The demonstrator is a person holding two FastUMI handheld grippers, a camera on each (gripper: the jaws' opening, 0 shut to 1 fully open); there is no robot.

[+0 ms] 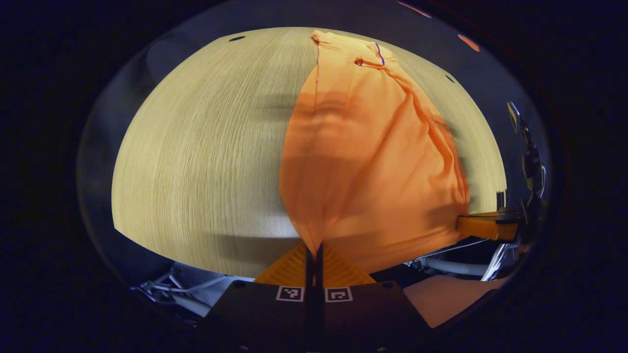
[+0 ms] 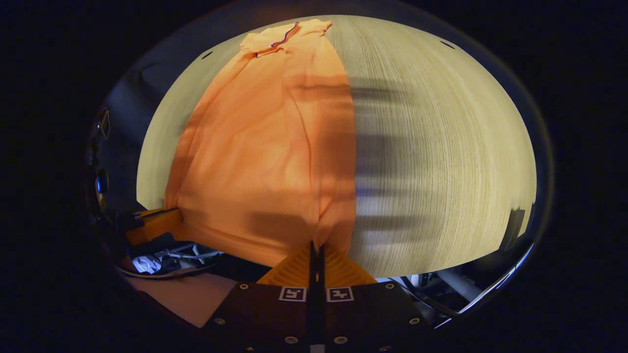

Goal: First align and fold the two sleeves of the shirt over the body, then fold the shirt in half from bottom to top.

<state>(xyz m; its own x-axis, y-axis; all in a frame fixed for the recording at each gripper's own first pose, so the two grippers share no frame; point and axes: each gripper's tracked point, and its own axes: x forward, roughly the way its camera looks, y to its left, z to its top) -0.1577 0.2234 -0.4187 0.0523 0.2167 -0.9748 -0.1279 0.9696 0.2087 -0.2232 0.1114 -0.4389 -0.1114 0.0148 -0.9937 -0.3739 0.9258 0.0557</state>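
Observation:
An orange shirt (image 1: 368,162) lies lengthwise on the pale wooden table (image 1: 206,157), collar at the far end, sleeves folded in over the body. My left gripper (image 1: 314,247) is shut on the shirt's near bottom corner and holds the hem up off the table. In the right gripper view the shirt (image 2: 265,152) stretches away toward its collar, and my right gripper (image 2: 316,247) is shut on the other bottom corner, also raised. Each view shows the other gripper (image 1: 485,226) (image 2: 154,223) at the far end of the lifted hem.
The wooden table (image 2: 441,157) spreads wide to either side of the shirt. Cables and white cloth (image 2: 162,262) lie below the table's near edge. Dark booth wall surrounds the table's far side.

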